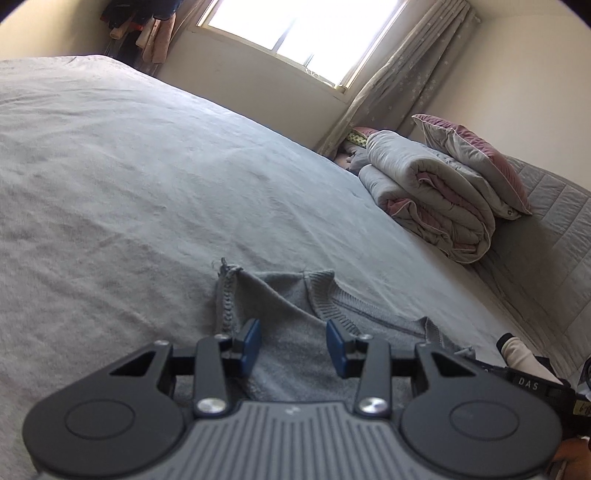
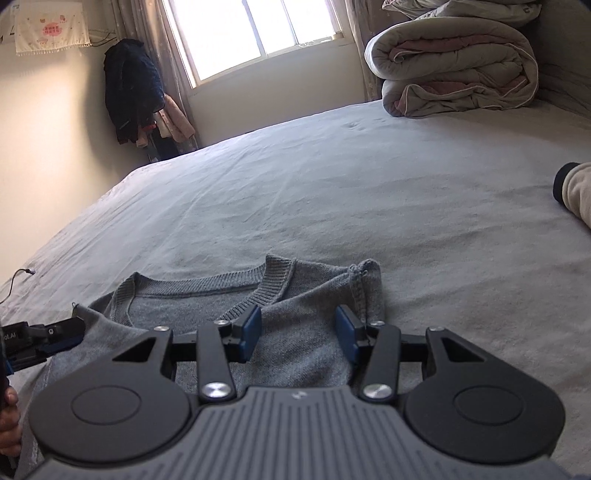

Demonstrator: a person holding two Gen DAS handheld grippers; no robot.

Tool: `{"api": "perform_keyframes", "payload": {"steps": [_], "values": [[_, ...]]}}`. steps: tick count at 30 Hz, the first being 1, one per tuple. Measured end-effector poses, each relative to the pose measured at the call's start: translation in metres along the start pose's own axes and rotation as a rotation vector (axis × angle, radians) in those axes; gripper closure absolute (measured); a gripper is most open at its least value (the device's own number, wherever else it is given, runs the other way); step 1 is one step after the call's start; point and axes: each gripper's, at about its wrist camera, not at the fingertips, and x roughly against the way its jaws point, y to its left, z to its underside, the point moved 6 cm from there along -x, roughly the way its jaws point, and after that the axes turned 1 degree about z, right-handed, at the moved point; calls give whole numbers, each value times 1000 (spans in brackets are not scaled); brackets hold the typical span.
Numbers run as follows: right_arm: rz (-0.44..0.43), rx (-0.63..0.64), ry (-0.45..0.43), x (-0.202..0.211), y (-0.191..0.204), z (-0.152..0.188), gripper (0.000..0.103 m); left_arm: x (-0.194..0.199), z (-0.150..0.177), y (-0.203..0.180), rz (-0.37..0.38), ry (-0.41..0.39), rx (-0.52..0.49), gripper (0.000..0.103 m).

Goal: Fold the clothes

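- You held your left tool (image 1: 293,345) low over a grey knitted sweater (image 2: 295,325) that lay on the bed (image 1: 129,184), its blue pads (image 1: 251,341) spread apart with nothing pinched between them.
- Your right tool (image 2: 298,334) hung the same way over the sweater's other shoulder, pads apart, only fabric showing below the gap; whether either tool touched the knit could not be told.
- The sweater sat near the bed's close edge, ribbed neckline (image 2: 207,290) facing the far side, one shoulder folded inward across the chest so the collar rib lay diagonally.
- From the right wrist view, your left tool (image 2: 44,338) appeared at the left edge over the sweater's other side, with part of your hand (image 2: 9,417) behind it.
- A folded quilt (image 1: 432,199) with pink lining was stacked at the head of the bed, a pillow (image 1: 476,162) leaning on it.
- A cream sleeve with a dark cuff (image 2: 576,192) lay on the sheet well to the right of the sweater.
- A bright window (image 2: 255,33) with curtains stood beyond the bed, and dark clothes (image 2: 133,88) hung in the corner.
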Motion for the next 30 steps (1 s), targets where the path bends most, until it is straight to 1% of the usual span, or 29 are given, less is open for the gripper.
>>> {"api": "perform_keyframes", "payload": {"steps": [4, 7, 8, 10, 11, 14, 18, 22, 25, 30], "values": [[17, 1, -7, 5, 1, -3, 55, 3, -2, -3, -10, -5, -19, 62], [49, 2, -8, 12, 4, -4, 55, 12, -6, -11, -40, -18, -44, 62], [50, -3, -3, 15, 5, -5, 55, 17, -6, -15, -39, -17, -43, 62], [47, 2, 11, 24, 7, -5, 55, 27, -4, -21, -27, -6, -33, 62], [50, 23, 24, 29, 8, -4, 55, 32, 0, -24, -28, 14, -33, 62], [75, 85, 62, 52, 10, 4, 55, 49, 17, -34, -48, 80, -42, 62], [55, 101, 108, 93, 13, 26, 55, 85, 50, -48, -78, 129, -85, 62], [45, 135, 154, 132, 18, 56, 55, 126, 87, -60, -103, 151, -137, 62], [39, 153, 197, 157, 23, 78, 55, 157, 113, -70, -112, 152, -185, 62], [35, 196, 229, 191, 33, 107, 55, 201, 147, -88, -101, 153, -257, 62]]}}
